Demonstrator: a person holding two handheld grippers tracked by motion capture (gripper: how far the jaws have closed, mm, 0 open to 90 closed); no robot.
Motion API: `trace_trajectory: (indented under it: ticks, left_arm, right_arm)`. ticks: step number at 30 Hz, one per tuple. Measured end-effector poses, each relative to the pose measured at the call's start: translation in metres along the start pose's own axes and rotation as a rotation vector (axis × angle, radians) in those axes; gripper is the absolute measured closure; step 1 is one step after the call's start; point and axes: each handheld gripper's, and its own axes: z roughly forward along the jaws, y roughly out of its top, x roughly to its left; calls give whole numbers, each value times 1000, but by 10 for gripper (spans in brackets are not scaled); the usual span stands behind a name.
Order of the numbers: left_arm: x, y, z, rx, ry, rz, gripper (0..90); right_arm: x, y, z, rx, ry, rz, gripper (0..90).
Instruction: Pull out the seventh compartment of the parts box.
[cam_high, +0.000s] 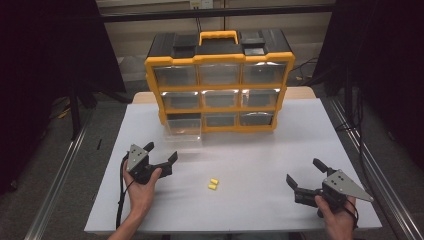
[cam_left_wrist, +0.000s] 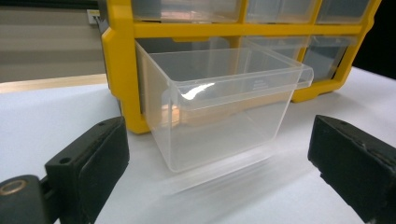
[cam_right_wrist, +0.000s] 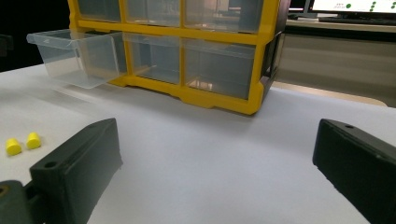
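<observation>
Left gripper (cam_high: 163, 154): held in the person's left hand (cam_high: 141, 192) over the near-left part of the table (cam_high: 260, 150), pointing toward the cabinet; jaws wide apart with nothing between them.
Drawer (cam_left_wrist: 219, 100): clear plastic, pulled partway out of the bottom-left slot of the cabinet, its front lip sticking out over the table; it looks empty. It sits just ahead of the left gripper, apart from both jaws.
Right gripper (cam_high: 303, 174): held in the person's right hand (cam_high: 340, 217) at the near-right corner of the table, angled toward the middle; jaws spread wide, nothing in them.
Yellow plugs (cam_high: 213, 184): two small yellow pieces lying side by side on the table, touching or nearly so, between the two grippers and nearer the person than the cabinet.
Cabinet (cam_high: 220, 87): yellow frame with black top and yellow carry handle (cam_high: 218, 36), standing at the far side of the table; three rows of three clear drawers, all pushed in except the bottom-left one.
Table: white top, otherwise bare around the plugs.
</observation>
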Motion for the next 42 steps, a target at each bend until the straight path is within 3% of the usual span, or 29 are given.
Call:
trace_trajectory:
  ticks: [3, 7, 13, 17, 26, 32, 35, 39, 42]
  left_arm:
    - [-1, -2, -2, -13, 4, -2, 55]
    - [-2, -6, -9, -6, 13, 44, 55]
    - [-3, -10, -21, -20, 30, 69, 55]
    - [-2, -13, -31, -19, 31, 43, 55]
    - [-5, -17, -50, -19, 64, 56, 55]
    - [-9, -18, -62, -28, 59, 46, 54]
    - [-9, -18, -67, -37, 85, 37, 28]
    - [-7, -18, -67, -40, 76, 36, 28]
    - [-5, -15, -65, -26, 47, 36, 28]
  right_arm:
    - [0, 0, 0, -2, -3, 0, 9]
    - [0, 0, 0, -1, -1, 0, 9]
    - [0, 0, 0, 2, -2, 4, 9]
    - [0, 1, 2, -1, -7, 5, 9]
    - [-1, 0, 2, 3, -19, 9, 9]
    - [-1, 0, 1, 6, -20, 10, 11]
    - [-1, 0, 0, 6, -18, 6, 11]
    - [-2, 0, 0, 6, -19, 10, 10]
    - [-1, 0, 0, 6, -19, 8, 11]
